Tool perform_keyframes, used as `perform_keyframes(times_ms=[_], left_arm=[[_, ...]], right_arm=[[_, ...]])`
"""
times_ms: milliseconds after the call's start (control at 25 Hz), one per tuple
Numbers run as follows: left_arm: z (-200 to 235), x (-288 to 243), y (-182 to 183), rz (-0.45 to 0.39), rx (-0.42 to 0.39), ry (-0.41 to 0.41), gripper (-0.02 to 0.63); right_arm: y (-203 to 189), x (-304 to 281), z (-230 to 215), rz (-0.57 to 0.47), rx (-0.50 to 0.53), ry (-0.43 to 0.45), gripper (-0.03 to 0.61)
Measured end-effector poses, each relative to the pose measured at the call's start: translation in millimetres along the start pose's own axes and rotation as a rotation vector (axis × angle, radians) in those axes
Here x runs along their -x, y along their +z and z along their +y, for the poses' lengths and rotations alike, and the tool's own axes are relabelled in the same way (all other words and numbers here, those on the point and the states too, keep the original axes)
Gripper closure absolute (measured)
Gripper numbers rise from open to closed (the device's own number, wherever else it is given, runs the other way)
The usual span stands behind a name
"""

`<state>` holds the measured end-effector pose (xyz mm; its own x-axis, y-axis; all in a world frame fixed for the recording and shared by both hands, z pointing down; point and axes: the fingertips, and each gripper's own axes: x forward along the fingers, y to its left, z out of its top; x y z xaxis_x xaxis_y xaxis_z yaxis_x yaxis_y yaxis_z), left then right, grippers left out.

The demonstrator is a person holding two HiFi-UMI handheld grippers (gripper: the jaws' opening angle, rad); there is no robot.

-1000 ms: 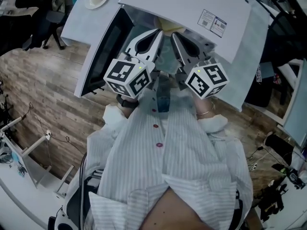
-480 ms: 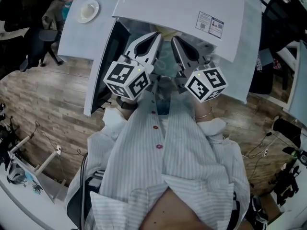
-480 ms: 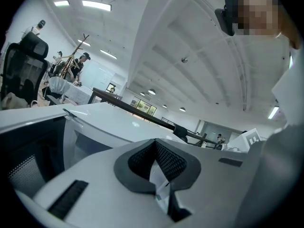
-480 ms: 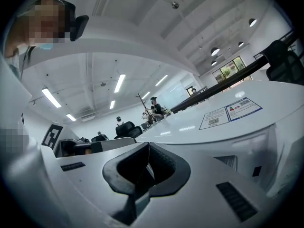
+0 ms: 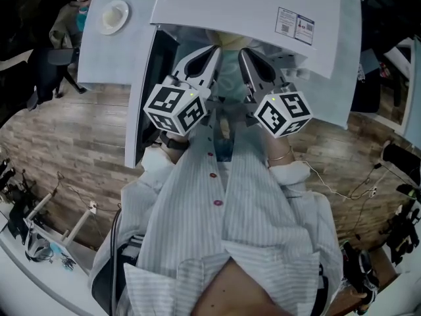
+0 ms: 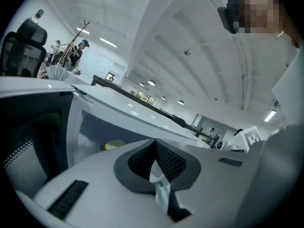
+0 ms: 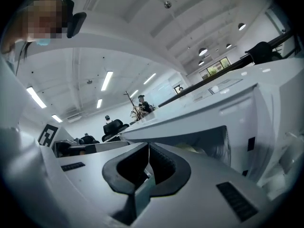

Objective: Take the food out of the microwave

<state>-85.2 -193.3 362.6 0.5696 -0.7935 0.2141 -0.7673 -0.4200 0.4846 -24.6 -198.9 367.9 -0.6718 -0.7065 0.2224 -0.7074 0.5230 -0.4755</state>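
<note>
Head view shows the microwave (image 5: 243,12) on a white tabletop (image 5: 99,54), with its door (image 5: 146,97) swung open to the left. Both tongs sit side by side just in front of the microwave's opening, tips pointing in. The left tongs (image 5: 214,50) and the right tongs (image 5: 242,52) each have their jaws pressed together with nothing gripped. The food (image 5: 227,39), pale and yellowish, lies inside the microwave, beyond the tips. A small plate (image 5: 113,16) rests left of the microwave.
</note>
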Motion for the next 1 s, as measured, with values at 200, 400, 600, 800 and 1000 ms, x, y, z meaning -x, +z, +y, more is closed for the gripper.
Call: perform_keyframes(times_ms=[200,400,600,800,1000], left_arm=[[15,-6,-20,0.042,0.037,0.006,0.606],[31,-16,-41,0.085,0.06,0.018,0.606],[44,-27,-61,0.12,0.092,0.033,0.606],[58,-39,-81,0.152,0.139,0.048,0.606],[71,-46,-98,0.179,0.182,0.066,0.604]], right_arm=[[-18,-8,-21,0.021,-0.029,-0.056,0.545],[-38,-17,-39,0.045,-0.059,-0.101,0.545],[-58,-22,-56,0.068,-0.104,-0.139,0.545],[-74,-26,-75,0.091,-0.144,-0.172,0.544],[-86,-30,-87,0.11,-0.187,-0.182,0.543]])
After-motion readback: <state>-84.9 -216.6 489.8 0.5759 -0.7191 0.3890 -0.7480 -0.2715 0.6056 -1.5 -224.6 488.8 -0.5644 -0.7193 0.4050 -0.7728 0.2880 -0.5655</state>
